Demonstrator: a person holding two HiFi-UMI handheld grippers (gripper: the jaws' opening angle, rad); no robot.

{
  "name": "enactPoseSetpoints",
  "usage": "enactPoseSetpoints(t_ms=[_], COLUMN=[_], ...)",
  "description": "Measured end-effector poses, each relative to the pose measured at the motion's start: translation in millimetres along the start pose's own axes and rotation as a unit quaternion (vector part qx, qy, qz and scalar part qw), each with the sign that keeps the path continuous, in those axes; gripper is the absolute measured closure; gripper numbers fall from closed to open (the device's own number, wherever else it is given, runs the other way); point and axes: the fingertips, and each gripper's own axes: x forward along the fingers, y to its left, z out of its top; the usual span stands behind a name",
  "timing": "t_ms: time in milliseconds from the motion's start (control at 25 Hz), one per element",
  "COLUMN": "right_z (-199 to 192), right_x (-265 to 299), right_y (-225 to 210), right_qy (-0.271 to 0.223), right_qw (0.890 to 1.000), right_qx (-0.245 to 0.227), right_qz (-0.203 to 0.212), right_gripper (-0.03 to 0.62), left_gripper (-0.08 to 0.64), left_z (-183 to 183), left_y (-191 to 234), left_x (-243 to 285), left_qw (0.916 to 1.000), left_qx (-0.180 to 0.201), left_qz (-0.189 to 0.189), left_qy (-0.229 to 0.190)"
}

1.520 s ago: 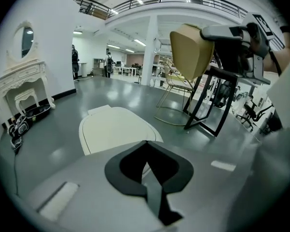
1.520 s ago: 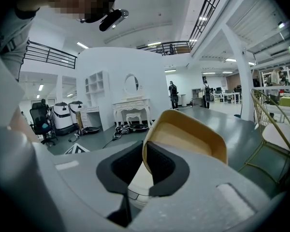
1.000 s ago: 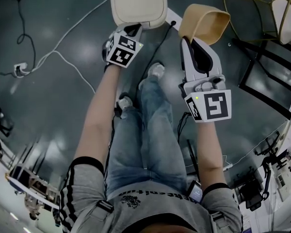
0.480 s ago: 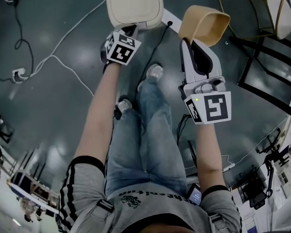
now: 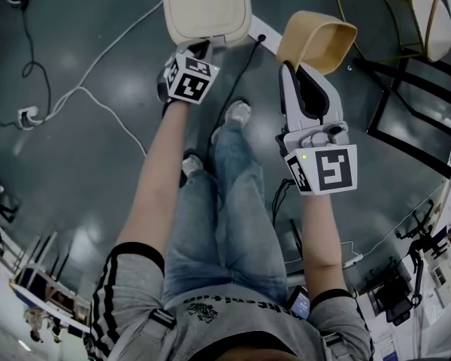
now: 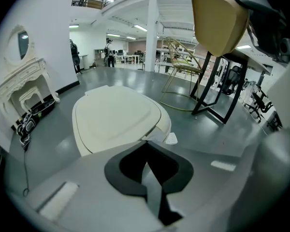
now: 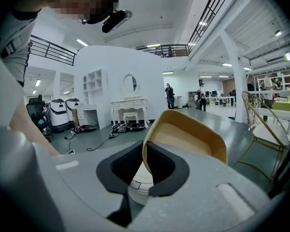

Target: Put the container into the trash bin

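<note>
The cream trash bin (image 5: 207, 7) stands on the floor with its lid closed; the left gripper view shows the bin (image 6: 118, 117) just beyond the jaws. My left gripper (image 5: 203, 47) hovers at the bin's near edge, shut and empty, its pads (image 6: 146, 161) pressed together. The tan container (image 5: 316, 37) is held up to the right of the bin, with my right gripper (image 5: 297, 65) shut on its rim. In the right gripper view the container (image 7: 186, 137) has its wall pinched between the jaws. The left gripper view shows the container (image 6: 218, 18) high at the upper right.
White cables (image 5: 90, 89) and a power strip (image 5: 28, 111) lie on the grey floor to the left. A gold wire chair (image 5: 406, 13) and a black metal frame (image 5: 410, 119) stand to the right. The person's legs and shoes (image 5: 239, 111) are below the bin.
Both grippers and the container shifted slightly up the head view, towards the bin. Both grips are unchanged.
</note>
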Motion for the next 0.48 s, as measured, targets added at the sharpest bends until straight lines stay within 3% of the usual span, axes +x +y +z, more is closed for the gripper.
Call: enactPoseSetpoints(t_ms=[200, 480], right_z=[0.0, 1.4], right_x=[-0.8, -1.3], right_y=[-0.2, -1.9], right_qy=[-0.001, 0.000], right_qw=[1.000, 1.000], right_qx=[-0.002, -0.006], right_qz=[0.001, 0.006], right_gripper=[0.563, 0.563], left_gripper=[0.548, 0.548], left_z=[-1.4, 0.8], left_y=[-0.4, -0.6], left_x=[0.2, -0.8], left_qw=[0.9999, 1.0000], left_qx=[0.007, -0.005], left_qz=[0.013, -0.001], left_qy=[-0.004, -0.007])
